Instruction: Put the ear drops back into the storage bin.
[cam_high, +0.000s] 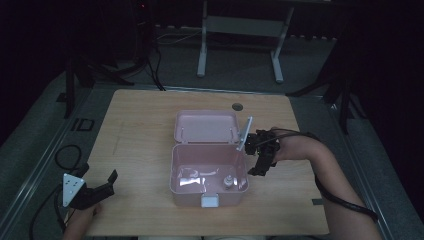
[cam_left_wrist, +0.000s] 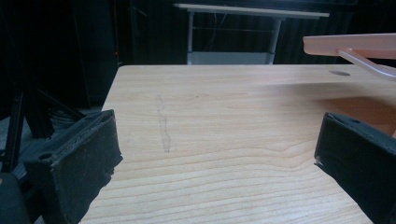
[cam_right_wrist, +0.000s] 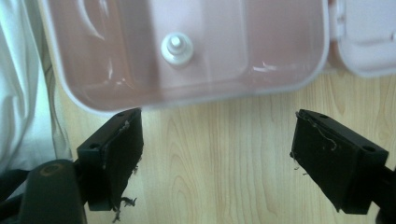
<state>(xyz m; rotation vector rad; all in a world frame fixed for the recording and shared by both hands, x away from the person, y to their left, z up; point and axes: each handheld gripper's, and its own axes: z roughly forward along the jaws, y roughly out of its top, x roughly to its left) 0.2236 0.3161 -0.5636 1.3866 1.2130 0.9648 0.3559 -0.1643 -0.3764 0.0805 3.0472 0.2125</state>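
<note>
Right claw (cam_high: 256, 165): jaws wide, empty, beside pink box (cam_high: 209, 175).
Left claw (cam_high: 100, 186): wide, empty, on worktop (cam_high: 140, 125).
Box: open, small white bottle (cam_right_wrist: 176, 48) inside.
Advice: probably reach straight down, clear the rim.

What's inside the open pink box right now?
In the pink box a small white-capped bottle stands near its right end, with a pale, glossy item to its left that I can't identify. The near wall hides the floor along the front edge.
</note>
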